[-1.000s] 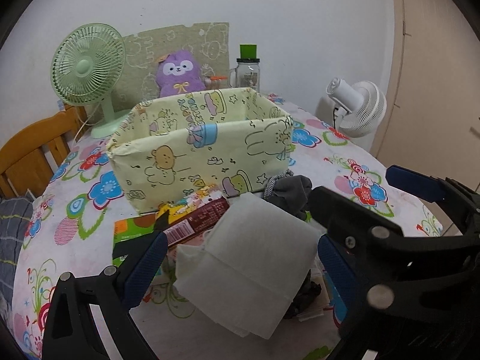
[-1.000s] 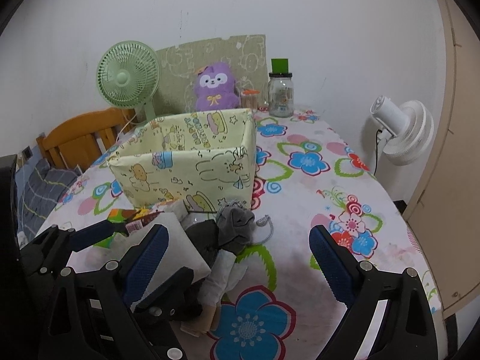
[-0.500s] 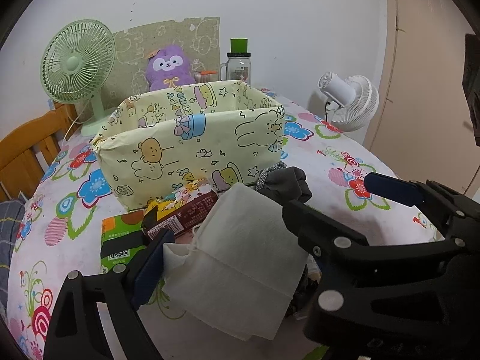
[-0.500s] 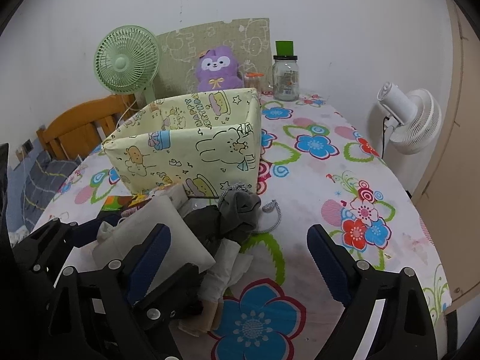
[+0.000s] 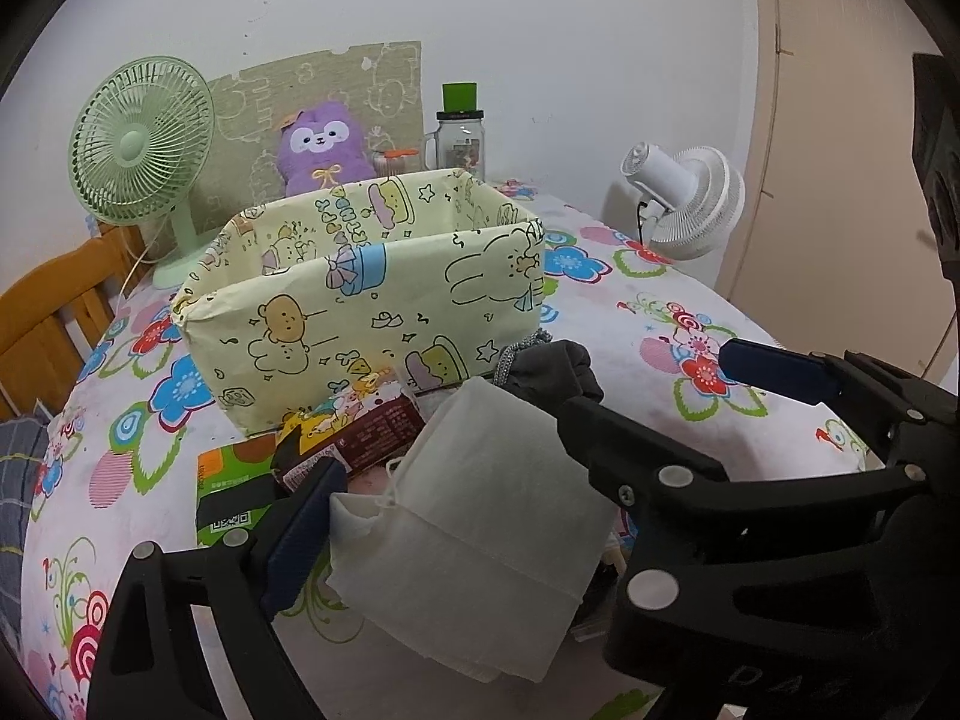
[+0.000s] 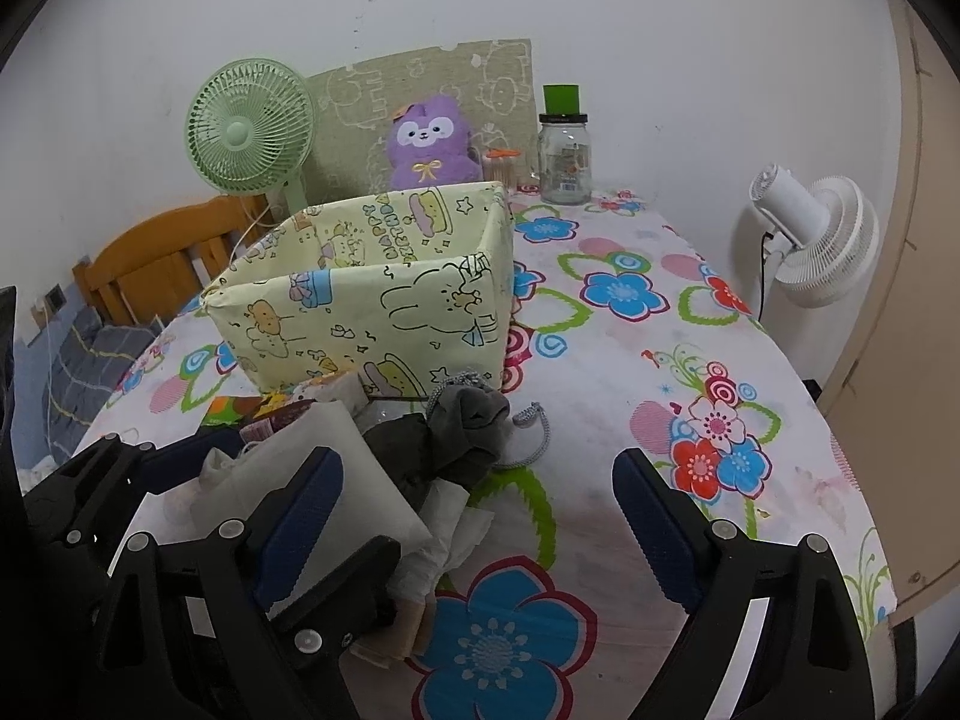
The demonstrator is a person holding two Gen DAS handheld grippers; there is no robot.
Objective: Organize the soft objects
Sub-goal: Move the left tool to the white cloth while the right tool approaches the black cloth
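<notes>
Left wrist view: the yellow paper box with cartoon animals [image 5: 372,306] sits at 12 o'clock on the flowery tablecloth [image 5: 648,324]. Blue letters inside its back wall look like "HAPPY BIRTHDAY". I cannot see anything inside it from here. At 9 o'clock from the middle lies a green packet with a square code [image 5: 231,495], and a dark red snack wrapper [image 5: 372,435] lies on it; its writing is too small to read. The left gripper [image 5: 456,492] pinches a folded white cloth [image 5: 474,534] between its fingers, blue pad on one side. A grey sock with a cord [image 5: 555,369] lies just behind the cloth, near the box. The right gripper's blue finger [image 5: 774,363] shows at 3 o'clock.

Right wrist view: the right gripper [image 6: 477,522] is spread wide and holds nothing. The grey sock [image 6: 465,426] lies past its tips at 12 o'clock. The white cloth [image 6: 336,480] is at 9 o'clock, behind its left pad, clamped by the other tool. The box [image 6: 372,300] says "HAPPY BIRTHDAY" inside. Behind it stand a green table fan [image 6: 249,129], a purple plush toy [image 6: 429,144] and a glass jar with a green lid [image 6: 564,150]. A white fan [image 6: 810,234] is at 2 o'clock.
</notes>
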